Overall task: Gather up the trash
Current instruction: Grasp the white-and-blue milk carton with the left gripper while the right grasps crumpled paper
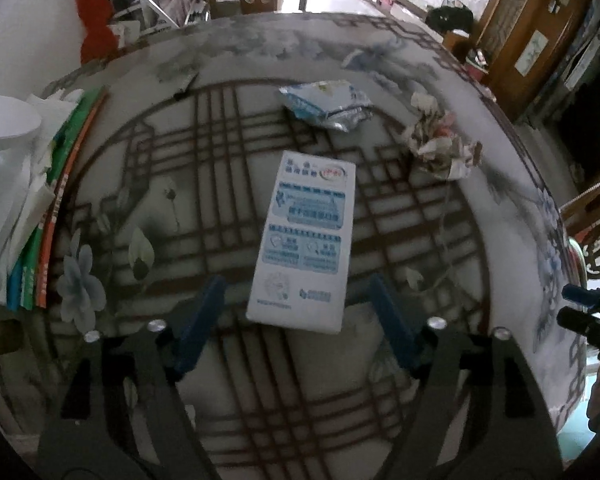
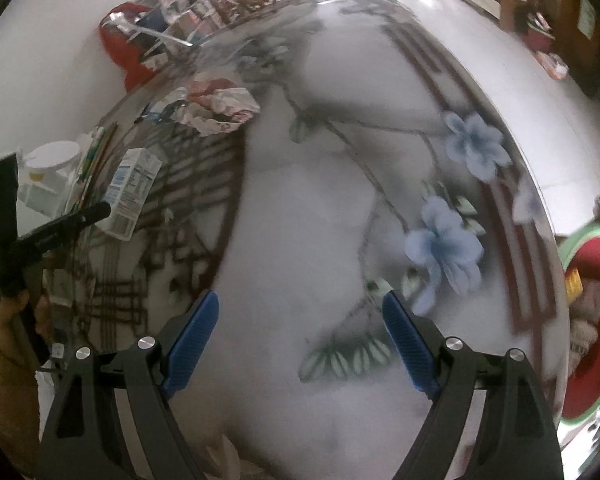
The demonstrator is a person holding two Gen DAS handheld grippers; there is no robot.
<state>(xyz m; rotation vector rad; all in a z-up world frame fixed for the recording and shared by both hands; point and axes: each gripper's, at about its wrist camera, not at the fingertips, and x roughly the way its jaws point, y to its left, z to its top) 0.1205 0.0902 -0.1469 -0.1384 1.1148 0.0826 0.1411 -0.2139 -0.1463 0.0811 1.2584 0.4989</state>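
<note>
Lining up on the carton, nothing picked yet.
My left gripper [image 1: 296,312] gapes empty before the carton [image 1: 304,240] lying mid-table [image 1: 500,184]; right gripper [image 2: 300,340] wide over bare top. Next: straddle it, squeeze.

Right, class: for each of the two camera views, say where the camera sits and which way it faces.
Left wrist: on the left gripper, angled down at the table; sees carton, open blue fingers, right gripper at the edge.
Right wrist: on the right gripper, angled down at bare tabletop; open fingers, left gripper and a sleeve show.
Shared: carton, crumpled paper.
</note>
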